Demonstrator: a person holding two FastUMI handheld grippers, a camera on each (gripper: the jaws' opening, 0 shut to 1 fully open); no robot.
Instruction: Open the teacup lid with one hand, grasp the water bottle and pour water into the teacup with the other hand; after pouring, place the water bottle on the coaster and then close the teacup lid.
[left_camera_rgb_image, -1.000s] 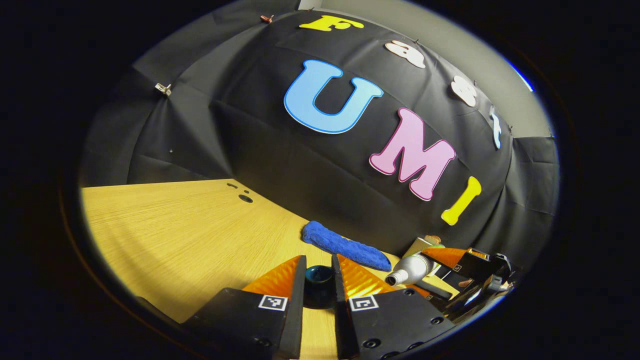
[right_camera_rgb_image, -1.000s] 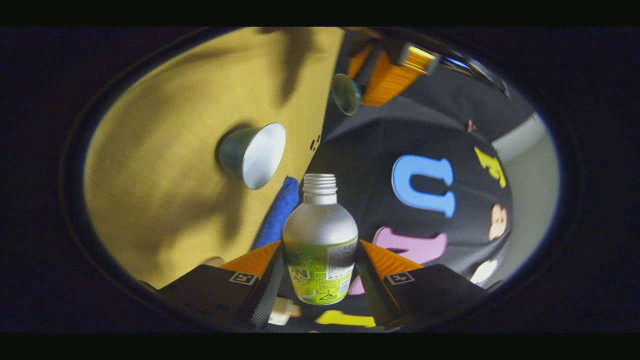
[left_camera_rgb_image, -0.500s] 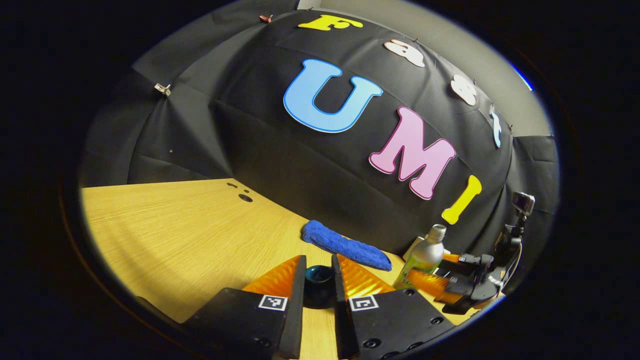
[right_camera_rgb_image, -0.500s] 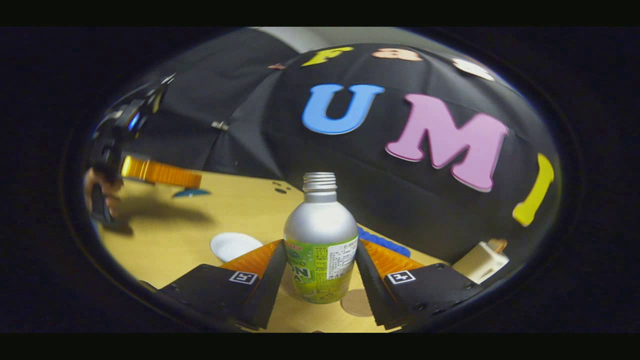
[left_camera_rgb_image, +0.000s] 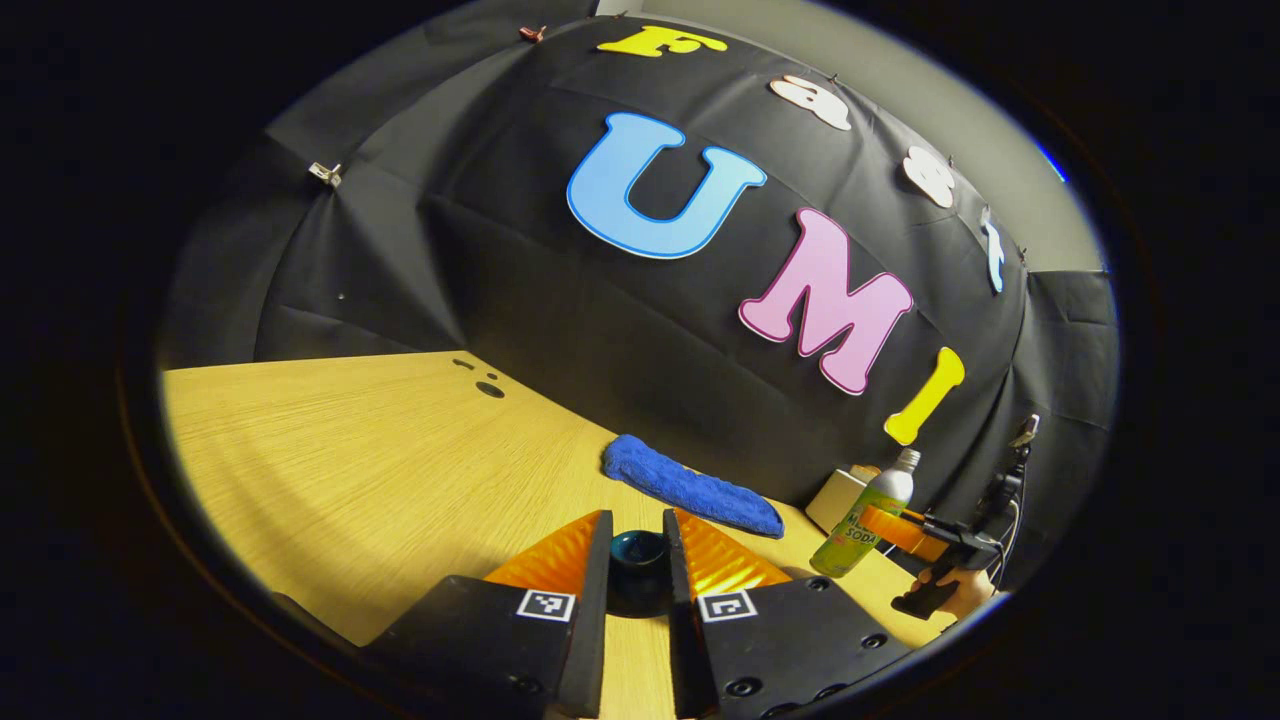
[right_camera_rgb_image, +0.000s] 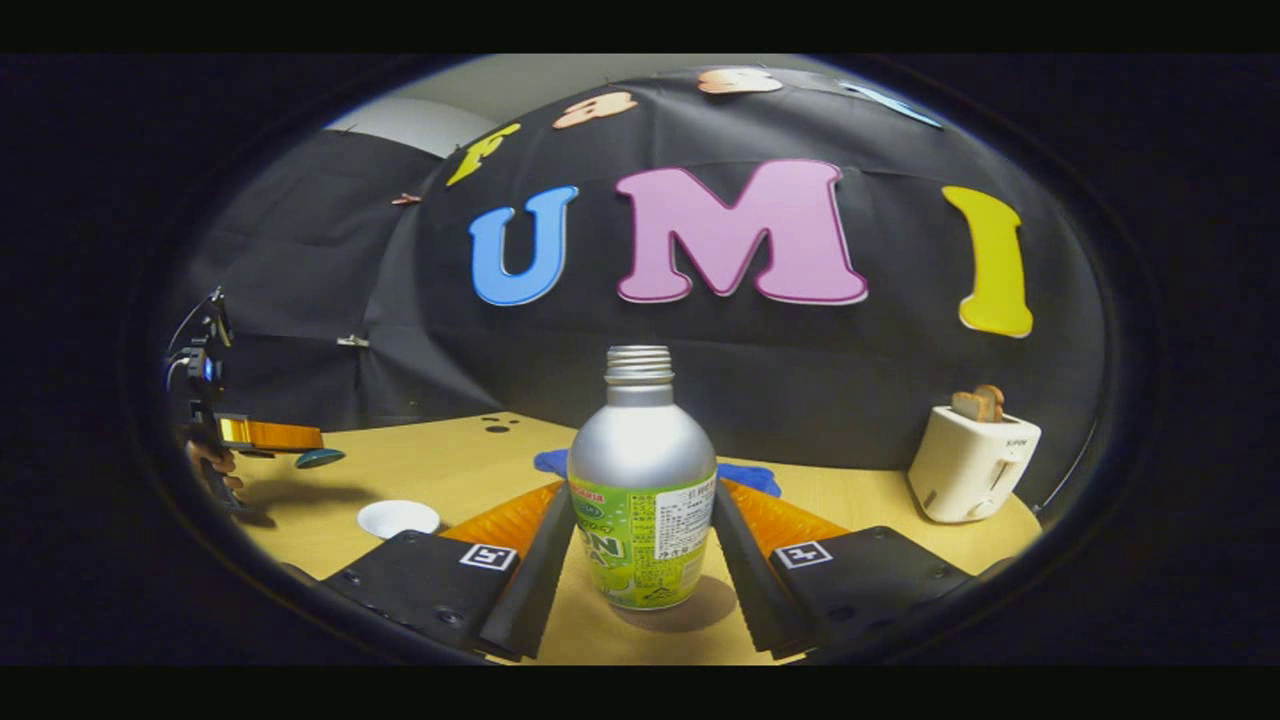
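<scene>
Right gripper (right_camera_rgb_image: 640, 560) is clamped on the water bottle (right_camera_rgb_image: 640, 500): both orange fingers press the label band from either side. Bottle is upright, cap off, threaded neck bare, silver shoulder above a green label. In the right gripper view its base sits at or just over a round dark patch on the wooden table (right_camera_rgb_image: 460, 465); can't tell if that is the coaster or shadow, or whether the base touches down.

Left gripper (left_camera_rgb_image: 638, 555) is closed on the dark teal teacup lid (left_camera_rgb_image: 638, 550), knob pinched between the 2 fingers, held above the table. In the right gripper view the same gripper sits at 9 o'clock with the lid (right_camera_rgb_image: 320, 458) hanging under its orange finger, clear of the tabletop, a hand (right_camera_rgb_image: 205, 462) on its grip.

Teacup (right_camera_rgb_image: 398, 518) is open, white inside, on the table at about 8 o'clock in the right gripper view, between the 2 grippers and nearer the right one.

In the left gripper view the bottle (left_camera_rgb_image: 864, 515) is at 4 o'clock, tilted by the lens, with the right gripper's hand (left_camera_rgb_image: 968, 590) beside it.

Blue cloth (left_camera_rgb_image: 690, 488) lies along the back wall. White toaster (right_camera_rgb_image: 972, 462) with toast in its slots sits at 3 o'clock in the right gripper view.
</scene>
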